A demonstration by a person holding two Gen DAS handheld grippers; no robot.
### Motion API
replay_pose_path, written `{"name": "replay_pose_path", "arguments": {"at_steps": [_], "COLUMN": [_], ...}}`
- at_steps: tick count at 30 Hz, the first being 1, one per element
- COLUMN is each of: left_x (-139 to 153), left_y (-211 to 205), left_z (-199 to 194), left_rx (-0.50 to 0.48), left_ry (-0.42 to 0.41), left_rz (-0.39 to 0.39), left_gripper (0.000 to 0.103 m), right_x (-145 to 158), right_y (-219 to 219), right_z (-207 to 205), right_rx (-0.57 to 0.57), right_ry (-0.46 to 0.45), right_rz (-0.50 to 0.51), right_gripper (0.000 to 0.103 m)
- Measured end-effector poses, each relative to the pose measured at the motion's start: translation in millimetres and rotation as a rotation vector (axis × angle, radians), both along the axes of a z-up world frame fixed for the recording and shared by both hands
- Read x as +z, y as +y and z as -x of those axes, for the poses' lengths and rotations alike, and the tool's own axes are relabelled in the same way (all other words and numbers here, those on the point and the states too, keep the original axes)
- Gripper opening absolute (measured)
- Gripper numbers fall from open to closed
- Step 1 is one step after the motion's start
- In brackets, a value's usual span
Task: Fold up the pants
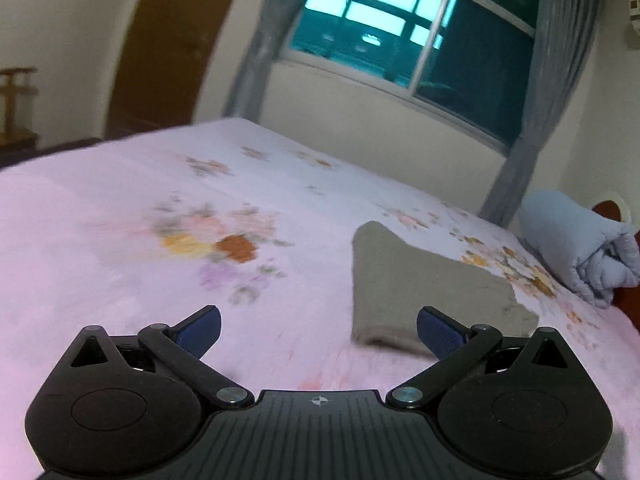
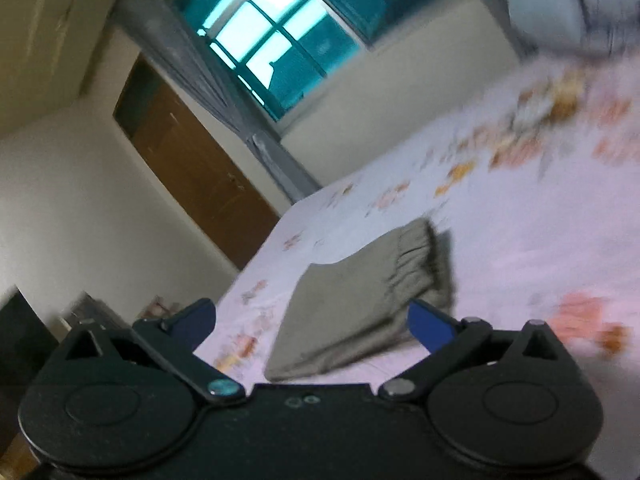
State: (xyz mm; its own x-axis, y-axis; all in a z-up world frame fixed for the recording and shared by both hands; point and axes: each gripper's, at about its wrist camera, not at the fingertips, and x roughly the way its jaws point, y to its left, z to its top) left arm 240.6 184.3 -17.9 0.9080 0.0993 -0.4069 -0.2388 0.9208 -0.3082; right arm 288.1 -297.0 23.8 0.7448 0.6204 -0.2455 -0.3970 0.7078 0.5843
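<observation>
The olive-grey pants lie folded into a compact stack on the pink floral bedsheet. In the right wrist view the pants show their elastic waistband on the far side. My left gripper is open and empty, just above the sheet, with the pants ahead and to its right. My right gripper is open and empty, close in front of the folded pants. Both views are blurred by motion.
A rolled light-blue quilt lies at the bed's right end. A window with grey curtains and a brown door stand behind the bed. The bed's far edge runs below the window.
</observation>
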Motion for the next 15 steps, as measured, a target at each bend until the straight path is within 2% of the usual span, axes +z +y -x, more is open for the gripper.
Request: {"name": "replay_pose_path", "arguments": {"at_steps": [3,4,6,11,15], "left_x": [0.4,1.8,6.9,25.6,31.7], "left_y": [-20.3,-26.0,-46.8,-110.2,-146.2], "left_z": [55.7,70.4,102.0,161.8,187.7], "left_rx": [0.026,0.031,0.032,-0.025,-0.088], "left_ry": [0.014,0.012,-0.025,-0.116,-0.130], "left_rz": [-0.056,-0.082,-0.149,-0.321,-0.323], "left_gripper": [0.103,0.103,0.103,0.103,0.103], "right_x": [2.0,2.4,0.7,-12.5,-15.6], "right_y": [-0.9,3.6,13.4,30.6,32.5], "right_z": [63.5,85.1,112.6,163.6,203.8], "right_rx": [-0.115,-0.144,-0.194,-0.244,-0.193], "right_ry": [-0.151,-0.198,-0.229,-0.306,-0.278], "right_rz": [0.134,0.213,0.354,0.469,0.503], "right_gripper": [0.097,0.097,0.097,0.097,0.097]}}
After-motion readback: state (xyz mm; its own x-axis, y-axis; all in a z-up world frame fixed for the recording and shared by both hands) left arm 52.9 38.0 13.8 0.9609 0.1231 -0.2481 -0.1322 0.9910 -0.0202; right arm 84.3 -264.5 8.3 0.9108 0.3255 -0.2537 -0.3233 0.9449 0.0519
